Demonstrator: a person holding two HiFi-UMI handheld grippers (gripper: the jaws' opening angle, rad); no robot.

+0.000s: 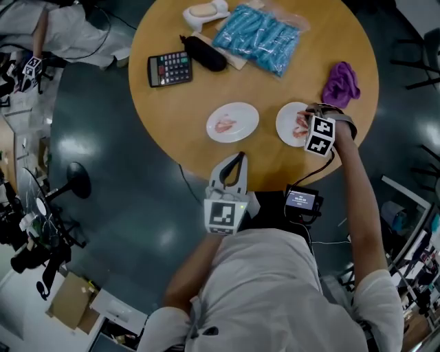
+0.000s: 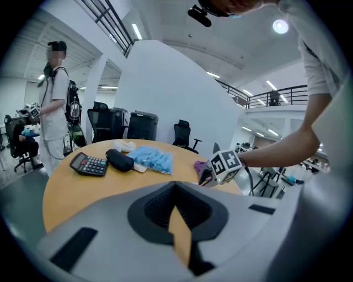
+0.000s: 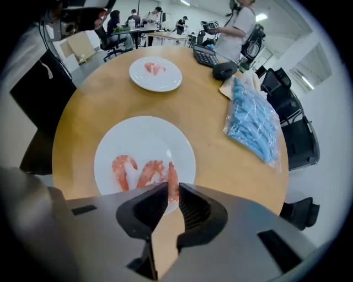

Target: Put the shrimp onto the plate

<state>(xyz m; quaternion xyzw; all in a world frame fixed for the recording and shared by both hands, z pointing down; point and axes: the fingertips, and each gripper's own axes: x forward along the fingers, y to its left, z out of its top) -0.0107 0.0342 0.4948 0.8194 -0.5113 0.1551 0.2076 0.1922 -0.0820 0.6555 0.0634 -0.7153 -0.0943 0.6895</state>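
Note:
Two white plates sit near the round table's front edge. The left plate [image 1: 242, 113] holds one shrimp [image 1: 224, 126]. Over the right plate [image 1: 287, 124] hovers my right gripper [image 1: 306, 126]. In the right gripper view this near plate [image 3: 143, 135] carries two pink shrimp [image 3: 122, 168] lying flat. A third shrimp [image 3: 172, 180] is pinched between the tips of my right gripper [image 3: 172, 190], just above the plate. The far plate [image 3: 165, 80] shows its single shrimp [image 3: 154, 68]. My left gripper [image 1: 238, 159] is shut and empty, off the table's front edge.
Along the back of the table lie a calculator [image 1: 169, 68], a black case [image 1: 204, 53], a bag of blue items [image 1: 258, 36], a white object [image 1: 205, 12] and a purple cloth [image 1: 341, 82]. A person [image 2: 55, 110] stands beyond the table.

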